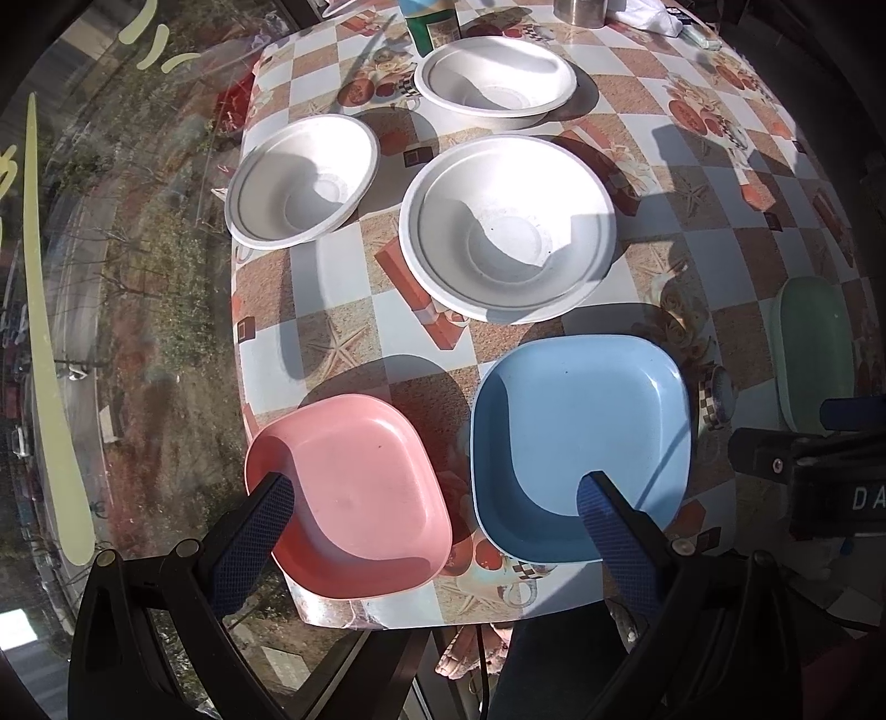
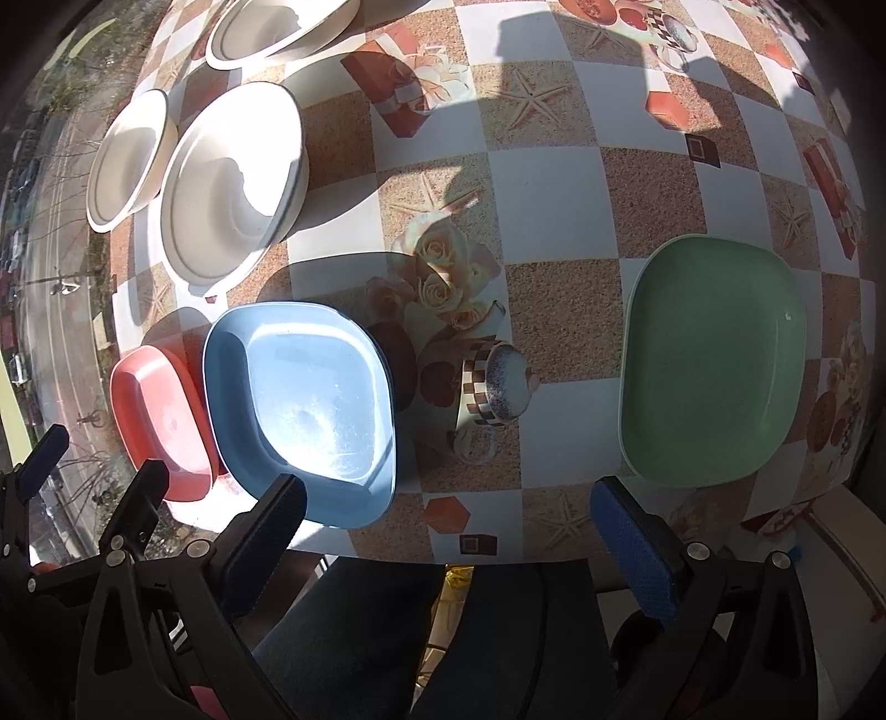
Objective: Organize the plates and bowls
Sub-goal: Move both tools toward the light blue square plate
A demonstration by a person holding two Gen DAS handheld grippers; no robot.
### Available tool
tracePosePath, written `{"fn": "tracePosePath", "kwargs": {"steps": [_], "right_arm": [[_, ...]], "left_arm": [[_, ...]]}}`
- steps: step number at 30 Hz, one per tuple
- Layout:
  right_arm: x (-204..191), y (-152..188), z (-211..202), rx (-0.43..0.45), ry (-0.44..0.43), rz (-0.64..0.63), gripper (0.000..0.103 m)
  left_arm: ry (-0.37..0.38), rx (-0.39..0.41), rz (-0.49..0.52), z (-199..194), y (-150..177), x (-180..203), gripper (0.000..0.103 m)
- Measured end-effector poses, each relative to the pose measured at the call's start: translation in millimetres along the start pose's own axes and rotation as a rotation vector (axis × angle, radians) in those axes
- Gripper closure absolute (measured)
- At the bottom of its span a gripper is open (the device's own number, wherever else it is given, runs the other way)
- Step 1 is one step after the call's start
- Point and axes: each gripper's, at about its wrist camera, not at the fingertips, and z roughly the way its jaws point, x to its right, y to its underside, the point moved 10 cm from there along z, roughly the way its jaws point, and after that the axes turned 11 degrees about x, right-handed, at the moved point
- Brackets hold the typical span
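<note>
My left tongs point(image 1: 437, 498) and right tongs point(image 2: 448, 507) hung spread and empty. The pink plate point(image 1: 354, 498), lower left on the worktop point(image 1: 720, 183), looked light, stiff, slippery; I'd pinch its rim.

We logged a table point(image 1: 692, 232) covered by a checkered cloth printed with starfish and roses. Three white bowls point(image 1: 506, 230) sat on it, apart from one another, toward the far left side. Along the near edge lay a pink plate point(image 1: 360, 498), a blue plate point(image 1: 576, 448) just beside it, and a green plate point(image 2: 711, 360) well apart to the right. At the far edge stood a green container point(image 1: 432, 25) and possibly a metal cup point(image 1: 581, 11), both cut off by the frame.
</note>
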Motion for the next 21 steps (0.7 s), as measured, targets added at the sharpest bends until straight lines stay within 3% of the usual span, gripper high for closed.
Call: {"fn": "tracePosePath", "kwargs": {"steps": [11,21], "right_arm": [[-5,11,47,-0.062,-0.002,0.009,0.000],[-4,18,84,-0.072,0.080,-0.042,0.000]], "left_arm": [[-0.030,-0.027,0.001,32,13,1,0.001],[-0.077,-0.127,0.041,54,30,-4,0.001]]}}
